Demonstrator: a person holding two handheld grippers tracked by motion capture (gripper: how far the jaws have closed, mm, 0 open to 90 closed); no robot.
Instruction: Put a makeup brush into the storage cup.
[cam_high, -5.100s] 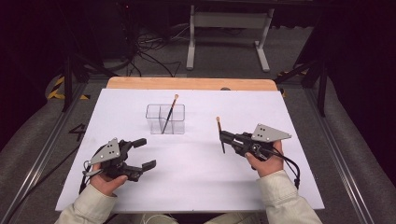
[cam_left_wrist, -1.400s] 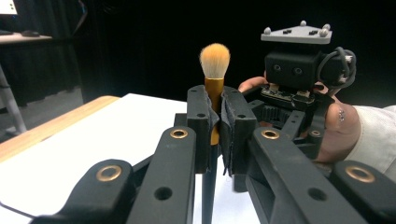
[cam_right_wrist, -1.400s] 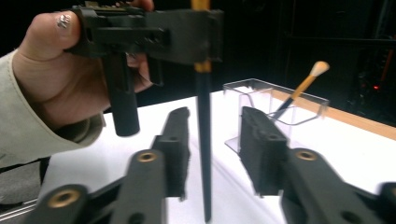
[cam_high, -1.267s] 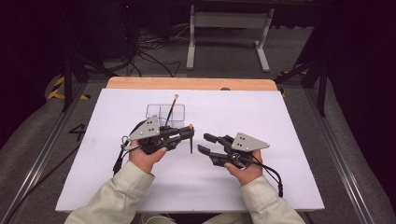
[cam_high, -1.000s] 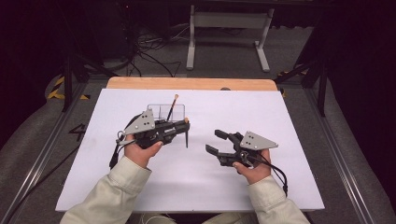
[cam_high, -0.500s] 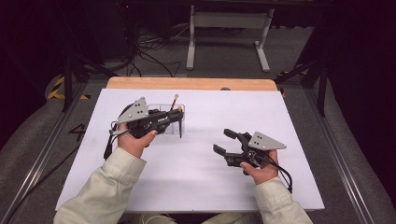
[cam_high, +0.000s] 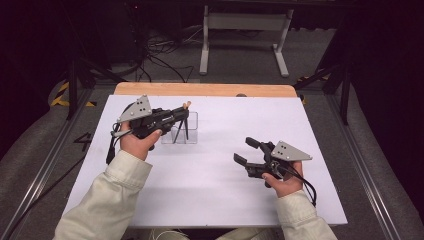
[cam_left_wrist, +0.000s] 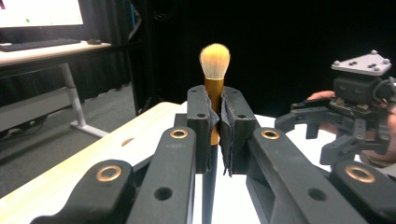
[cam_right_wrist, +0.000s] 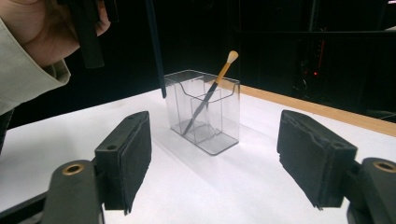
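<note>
Placing a second makeup brush in a clear holder. The left gripper (cam_high: 177, 118) hangs above the clear acrylic organizer (cam_high: 181, 131) near the far edge of the white bench (cam_high: 210, 195), its jaws clamped on the gold ferrule of a makeup brush (cam_left_wrist: 214, 81), bristles up, dark handle pointing down. The step in hand appears to be the insertion: the handle tip stands at the organizer's rim, not yet clearly inside a compartment. The next move calls for lowering the handle straight into a free compartment, clear of the divider walls, before the jaws release. The right gripper (cam_high: 248, 152) rests low over the bench, well apart from the organizer, its jaws spread with nothing between them; they have just been opening.

The left gripper view shows the grip itself, pads pressing the ferrule on both sides. The right gripper view (cam_right_wrist: 212, 154) shows the organizer's inner partitions and a first brush (cam_right_wrist: 212, 91) leaning inside, bristles up, with the held handle hanging at the near corner; which compartment lies beneath it cannot be told.
</note>
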